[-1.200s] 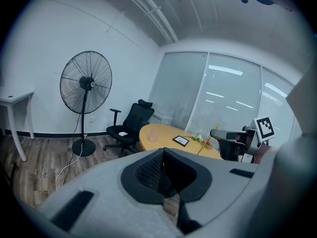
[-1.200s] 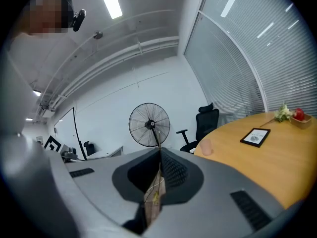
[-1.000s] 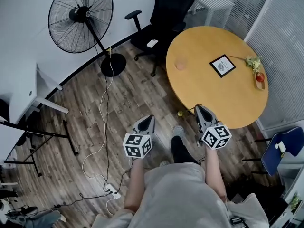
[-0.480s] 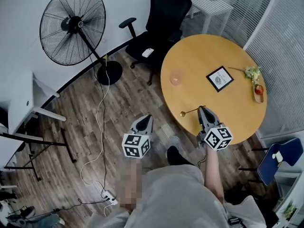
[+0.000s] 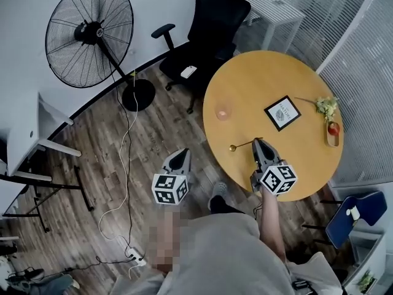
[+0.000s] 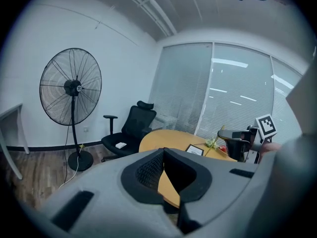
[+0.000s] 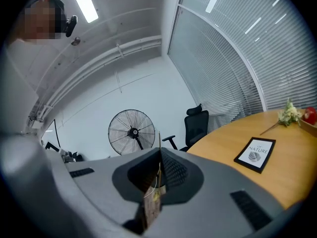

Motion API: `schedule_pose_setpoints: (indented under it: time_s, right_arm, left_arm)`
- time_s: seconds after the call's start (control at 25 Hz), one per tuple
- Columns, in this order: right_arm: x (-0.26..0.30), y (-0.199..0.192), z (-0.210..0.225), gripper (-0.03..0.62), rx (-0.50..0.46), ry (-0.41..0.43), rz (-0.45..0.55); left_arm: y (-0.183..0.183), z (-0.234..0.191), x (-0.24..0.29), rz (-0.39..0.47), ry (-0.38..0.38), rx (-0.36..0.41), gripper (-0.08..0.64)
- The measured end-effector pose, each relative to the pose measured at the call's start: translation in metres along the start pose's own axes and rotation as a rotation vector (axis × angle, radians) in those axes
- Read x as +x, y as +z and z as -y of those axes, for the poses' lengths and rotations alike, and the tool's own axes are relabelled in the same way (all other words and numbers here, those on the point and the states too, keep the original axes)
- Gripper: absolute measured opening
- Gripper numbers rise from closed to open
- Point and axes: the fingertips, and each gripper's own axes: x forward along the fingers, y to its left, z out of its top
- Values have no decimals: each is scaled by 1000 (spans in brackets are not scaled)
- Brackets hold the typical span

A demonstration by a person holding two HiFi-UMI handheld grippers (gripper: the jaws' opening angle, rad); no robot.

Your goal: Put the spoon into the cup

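On the round yellow table [image 5: 301, 78], near its left edge, stands a small pink cup [image 5: 222, 111]. My right gripper [image 5: 258, 142] is shut on the handle of a gold spoon [image 5: 243, 145]. The spoon sticks out to the left over the table's near edge, bowl end outward, well short of the cup. In the right gripper view the thin spoon handle [image 7: 159, 152] rises between the closed jaws. My left gripper [image 5: 183, 153] hangs over the wooden floor left of the table, its jaws closed on nothing. The left gripper [image 6: 163, 151] faces the table [image 6: 168, 137].
A framed picture [image 5: 282, 113] lies mid-table, and a small tray with a sprig and a red item [image 5: 332, 132] sits at the right edge. Behind the table stand a black office chair [image 5: 209, 26] and a floor fan [image 5: 86, 39]. A cable [image 5: 126, 158] trails across the floor.
Both grippers have moved forward toward the table. The right gripper, still holding the spoon, has gone from off the table's near edge to over it.
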Motion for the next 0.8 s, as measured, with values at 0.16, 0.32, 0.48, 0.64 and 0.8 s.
schedule_pose_setpoints:
  time_s: [0.16,0.32,0.48,0.64,0.8]
  right_arm:
    - [18,7,18,3,3,4,-8]
    - [38,15,43,3,14,-6,-5]
    - [56,26,68,3,18,-7,3]
    - [76,39,79,3,11,10,18]
    - [91,50,82,3,-16,47,17]
  left_arm:
    - [13,-5,26,-4,9,3,8]
    - [23,-4,54,-10,4,11,8]
    - [27,-3,82,-21,2,19,8]
    - [41,-4,105,-8,3,31,8]
    - [47,4,119,-5,-1,41,8]
